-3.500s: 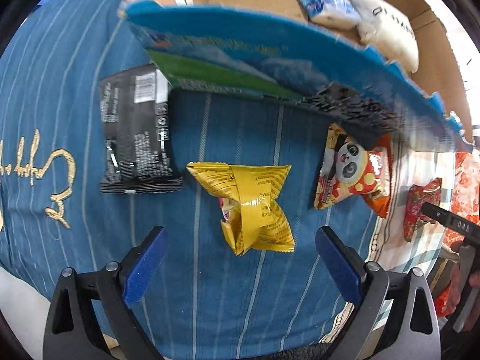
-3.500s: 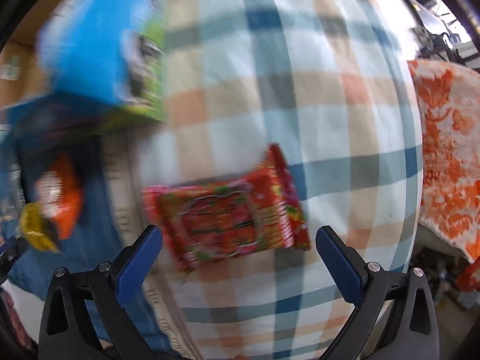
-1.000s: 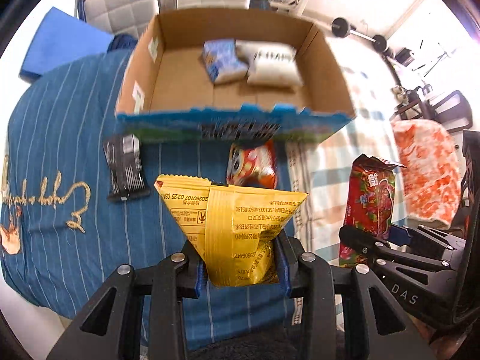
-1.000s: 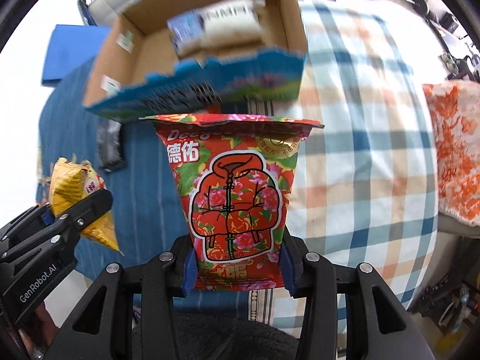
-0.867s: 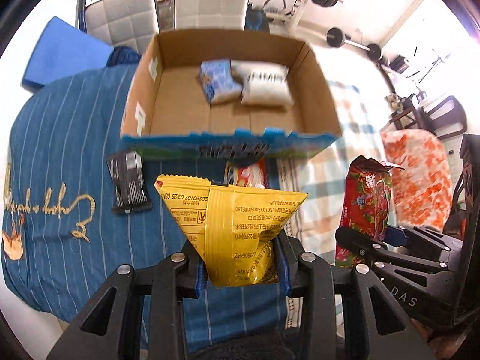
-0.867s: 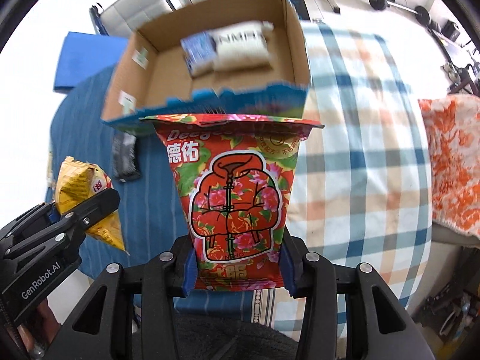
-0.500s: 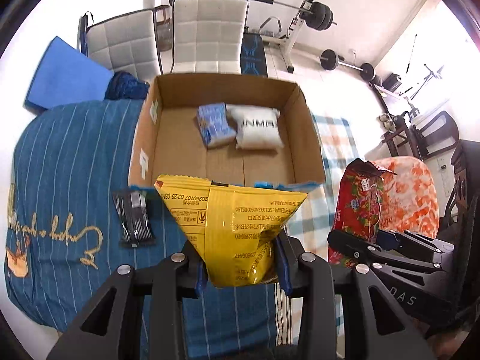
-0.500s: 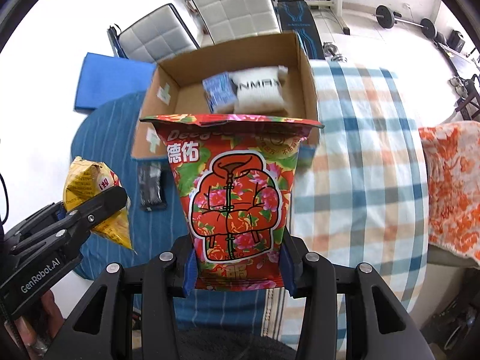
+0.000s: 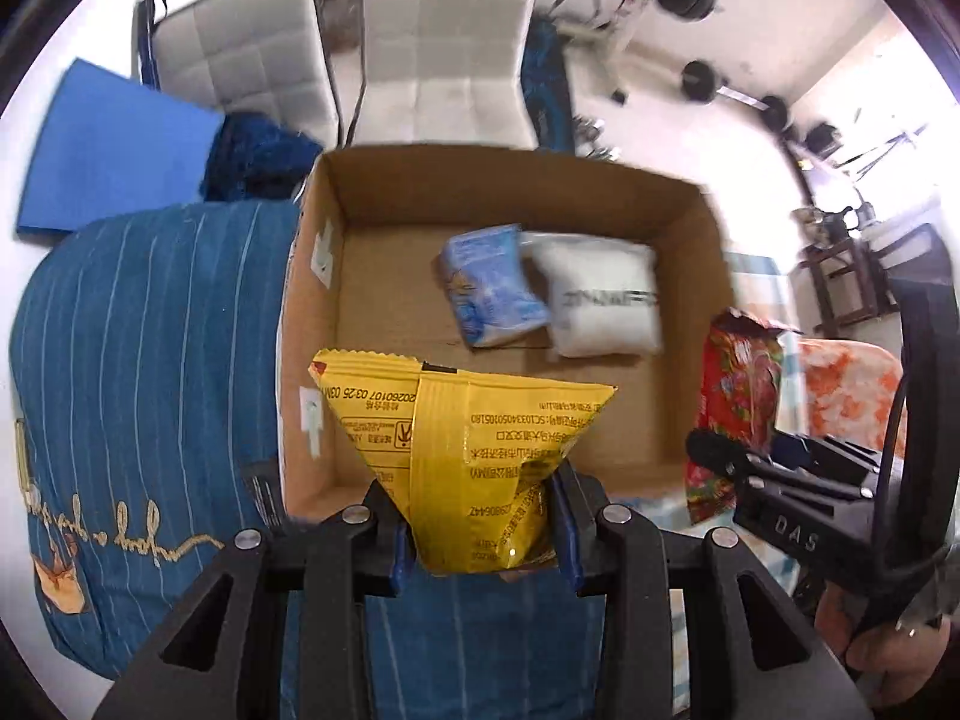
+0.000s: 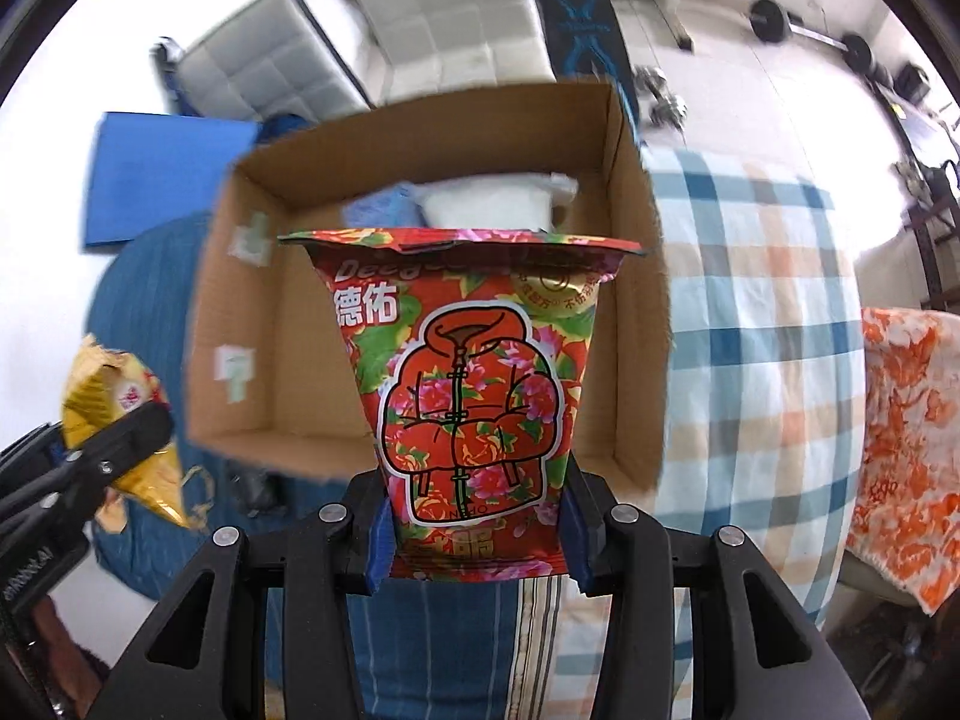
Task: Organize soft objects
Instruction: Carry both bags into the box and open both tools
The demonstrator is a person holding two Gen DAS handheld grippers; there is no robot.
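My left gripper is shut on a yellow snack packet and holds it upright over the near wall of an open cardboard box. My right gripper is shut on a red floral packet, held upright over the same box. Inside the box lie a blue packet and a white pillow pack. The red packet shows at the right of the left wrist view. The yellow packet shows at the left of the right wrist view.
The box sits on a bed with a blue striped cover and a plaid sheet. A black packet lies by the box's near left corner. An orange floral cloth lies at the right. White chairs stand behind the box.
Both grippers closed on their packets, lifted them off the bed and moved forward. The box's inside now lies right below and ahead of both packets.
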